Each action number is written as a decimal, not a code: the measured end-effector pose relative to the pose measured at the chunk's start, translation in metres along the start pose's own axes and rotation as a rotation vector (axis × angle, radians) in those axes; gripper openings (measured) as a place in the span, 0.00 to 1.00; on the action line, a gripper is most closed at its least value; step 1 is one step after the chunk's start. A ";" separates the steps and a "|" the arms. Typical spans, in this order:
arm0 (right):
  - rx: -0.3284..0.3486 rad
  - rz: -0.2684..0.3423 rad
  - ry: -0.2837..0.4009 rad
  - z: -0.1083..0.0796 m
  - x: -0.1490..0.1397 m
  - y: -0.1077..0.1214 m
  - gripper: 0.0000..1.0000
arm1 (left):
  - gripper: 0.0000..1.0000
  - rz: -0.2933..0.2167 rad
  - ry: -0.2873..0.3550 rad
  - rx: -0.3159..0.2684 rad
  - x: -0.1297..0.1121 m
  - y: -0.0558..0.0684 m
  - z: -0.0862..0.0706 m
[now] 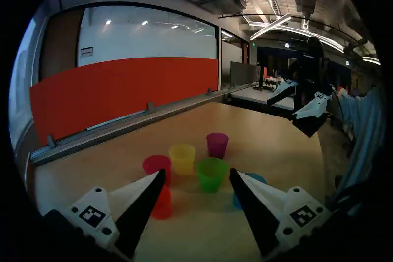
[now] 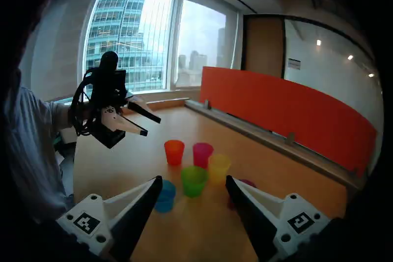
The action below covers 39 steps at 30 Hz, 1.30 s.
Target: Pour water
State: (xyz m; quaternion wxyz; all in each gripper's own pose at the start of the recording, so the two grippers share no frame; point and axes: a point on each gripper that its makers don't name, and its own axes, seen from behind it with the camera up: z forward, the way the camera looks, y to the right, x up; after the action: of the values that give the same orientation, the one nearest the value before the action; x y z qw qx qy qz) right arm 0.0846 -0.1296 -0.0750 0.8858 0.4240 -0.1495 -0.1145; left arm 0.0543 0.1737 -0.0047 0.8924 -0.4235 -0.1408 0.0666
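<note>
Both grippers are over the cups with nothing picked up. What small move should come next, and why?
Probably ease the left gripper down and forward to the green cup: its fingers are open and empty, and that cup stands upright roughly between them. The right gripper is open and empty too. Which cup holds water cannot be told.

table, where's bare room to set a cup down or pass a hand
Bare table lies beyond the purple cup toward the far edge, and between the red cup and the rail. It is crowded around the green cup: its neighbours sit close, likely too tight for a hand.
</note>
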 end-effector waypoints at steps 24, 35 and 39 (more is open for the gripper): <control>0.118 -0.009 -0.136 0.026 -0.043 -0.018 1.00 | 0.97 0.033 -0.093 -0.050 -0.027 0.002 0.025; 0.162 -0.038 -0.194 0.045 -0.070 -0.034 1.00 | 0.97 0.028 -0.084 -0.049 -0.025 -0.001 0.028; 0.182 -0.043 -0.214 0.057 -0.081 -0.041 1.00 | 0.97 0.029 -0.078 -0.050 -0.022 -0.002 0.029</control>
State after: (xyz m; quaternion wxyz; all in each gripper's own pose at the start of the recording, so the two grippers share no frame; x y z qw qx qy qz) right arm -0.0148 -0.1693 -0.0869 0.8201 0.4910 -0.2439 -0.1639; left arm 0.0239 0.1889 0.0097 0.8743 -0.4447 -0.1710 0.0926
